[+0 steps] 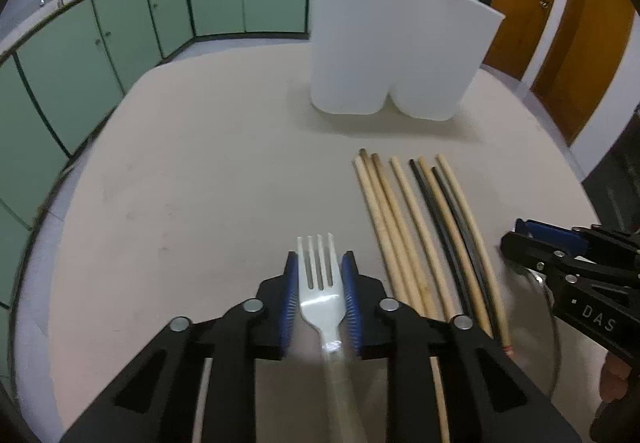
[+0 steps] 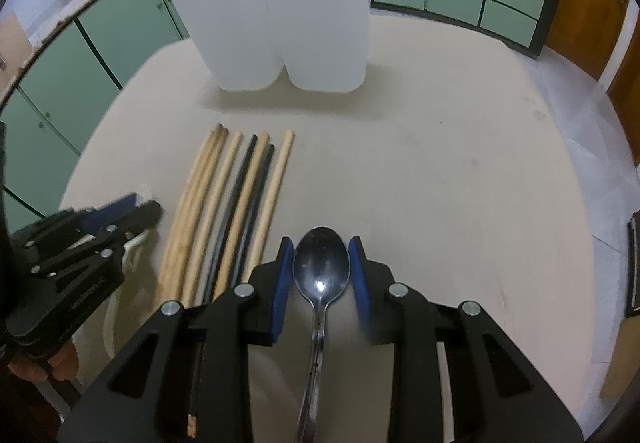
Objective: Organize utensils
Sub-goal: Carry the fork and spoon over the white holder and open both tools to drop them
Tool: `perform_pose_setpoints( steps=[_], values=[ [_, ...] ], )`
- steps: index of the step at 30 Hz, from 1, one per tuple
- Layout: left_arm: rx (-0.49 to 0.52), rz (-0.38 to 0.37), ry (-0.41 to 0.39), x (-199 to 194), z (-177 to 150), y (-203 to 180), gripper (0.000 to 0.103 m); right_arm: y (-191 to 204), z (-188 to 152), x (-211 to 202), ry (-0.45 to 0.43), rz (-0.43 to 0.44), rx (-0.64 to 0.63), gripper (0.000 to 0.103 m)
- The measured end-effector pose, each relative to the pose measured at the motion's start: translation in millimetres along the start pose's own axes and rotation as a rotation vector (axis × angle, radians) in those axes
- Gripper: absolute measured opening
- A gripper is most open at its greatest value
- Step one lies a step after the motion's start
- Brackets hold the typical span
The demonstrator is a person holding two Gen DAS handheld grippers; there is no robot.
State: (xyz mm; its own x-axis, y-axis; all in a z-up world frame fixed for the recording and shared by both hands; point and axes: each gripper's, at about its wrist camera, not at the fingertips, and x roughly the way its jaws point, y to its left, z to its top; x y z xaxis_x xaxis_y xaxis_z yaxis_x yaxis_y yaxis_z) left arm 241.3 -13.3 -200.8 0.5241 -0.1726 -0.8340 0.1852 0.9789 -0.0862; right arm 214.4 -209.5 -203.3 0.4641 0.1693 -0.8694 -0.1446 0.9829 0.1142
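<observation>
Gripping nothing for certain, the left gripper [image 1: 319,269] framed a white fork [image 1: 320,283] between its blue pads [image 1: 291,297] in the left wrist view. The fork's head lay between both pads, tines pointing far, but narrow gaps seemed to remain on each side, so I cannot tell whether the jaws had actually clamped it. To the right lay a row of chopsticks [image 1: 424,239] on the beige table [image 1: 192,183], mostly pale wood with two black ones among them. A white two-lobed holder [image 1: 396,43] stood upright at the far side, well apart from the fork. At the right edge the right gripper [image 1: 520,239] showed side-on (its jaws unreadable from here).

From the right wrist view, the right gripper [image 2: 320,263] straddled a metal spoon [image 2: 321,271], bowl up and pointing far. The bowl sat between the blue pads with slim gaps either side; whether it was held I cannot tell. The chopsticks [image 2: 236,203] lay just left, the holder [image 2: 288,15] stood beyond them, and the left gripper [image 2: 140,207] appeared at the near left.
</observation>
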Motion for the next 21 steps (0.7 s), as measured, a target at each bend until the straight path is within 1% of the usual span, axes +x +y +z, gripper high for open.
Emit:
perform_pose_setpoints(
  steps=[1,3,5,6,8,12,14,16,20,21],
  values=[
    [-0.010,-0.019,-0.005,-3.3,-0.3,0.4,0.021,-0.8,-1.3,-5.5,-0.024,0.005,-0.004,0.027],
    [-0.023,-0.042,-0.042,-11.4,-4.0,3.9,0.021,-1.8,-4.0,-16.0,-0.069,0.008,-0.015,0.027],
    [-0.023,-0.048,-0.099,-24.4,-8.8,4.3,0.021,-6.1,-7.7,-30.3,-0.127,0.025,-0.018,0.027],
    [-0.027,-0.056,-0.147,-35.4,-10.5,5.8,0.021,-9.8,-6.9,-37.1,-0.153,0.035,-0.016,0.027],
    [-0.029,-0.068,-0.202,-47.8,-11.1,9.0,0.021,-14.1,-5.1,-48.6,-0.197,0.046,-0.009,0.027],
    [-0.029,-0.065,-0.313,-71.5,-6.5,7.8,0.021,-19.6,1.8,-66.0,-0.257,0.051,-0.013,0.027],
    [-0.034,-0.069,-0.350,-79.2,-2.4,7.8,0.021,-20.1,5.2,-73.1,-0.284,0.055,-0.016,0.027],
    [-0.032,-0.063,-0.386,-87.3,1.9,6.4,0.021,-9.8,8.2,-76.9,-0.309,0.057,-0.014,0.027],
    [-0.012,-0.045,-0.436,-93.0,8.4,-2.0,0.021,-9.2,15.8,-88.4,-0.355,0.051,-0.029,0.027],
    [-0.013,-0.047,-0.444,-97.6,11.6,2.4,0.021,-9.4,16.5,-89.5,-0.364,0.054,-0.029,0.027]
  ],
)
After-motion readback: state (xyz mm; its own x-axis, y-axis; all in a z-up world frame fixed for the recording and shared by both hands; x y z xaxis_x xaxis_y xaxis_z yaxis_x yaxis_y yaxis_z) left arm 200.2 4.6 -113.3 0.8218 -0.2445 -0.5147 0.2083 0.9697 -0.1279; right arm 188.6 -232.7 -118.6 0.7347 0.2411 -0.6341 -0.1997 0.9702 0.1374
